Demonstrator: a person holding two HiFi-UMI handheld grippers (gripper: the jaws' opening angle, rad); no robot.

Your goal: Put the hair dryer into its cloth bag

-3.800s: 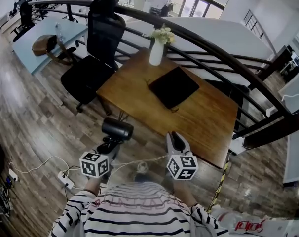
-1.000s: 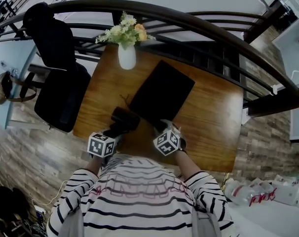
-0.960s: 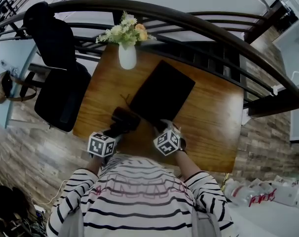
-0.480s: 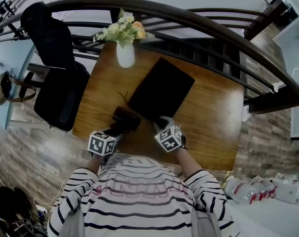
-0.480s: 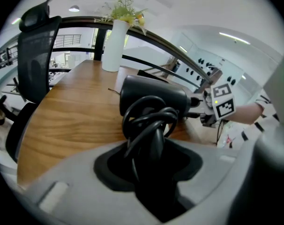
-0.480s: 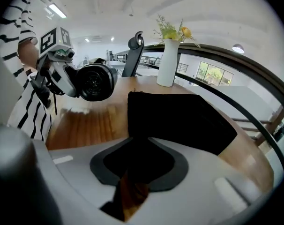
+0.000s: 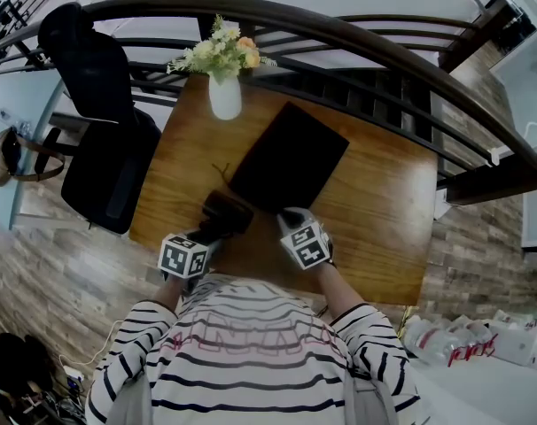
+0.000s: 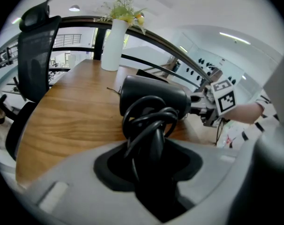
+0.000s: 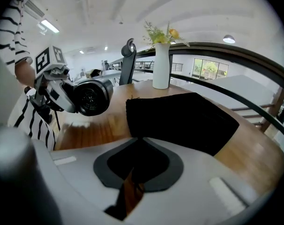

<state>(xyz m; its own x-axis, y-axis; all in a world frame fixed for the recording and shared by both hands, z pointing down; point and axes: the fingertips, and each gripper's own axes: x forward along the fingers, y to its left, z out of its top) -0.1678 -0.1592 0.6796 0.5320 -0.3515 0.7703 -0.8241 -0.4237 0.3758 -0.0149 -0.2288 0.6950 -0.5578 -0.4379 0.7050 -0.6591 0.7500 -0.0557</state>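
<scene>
Now | left gripper clamps hair dryer | right gripper closing on cloth bag edge

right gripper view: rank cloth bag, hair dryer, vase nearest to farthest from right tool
1. cloth bag, its near edge between the closing jaws of the right tool
2. hair dryer, off to the left
3. vase, farthest back, centre

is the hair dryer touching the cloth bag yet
Apart: the right gripper view shows bare tabletop between the hair dryer and the cloth bag.
</scene>
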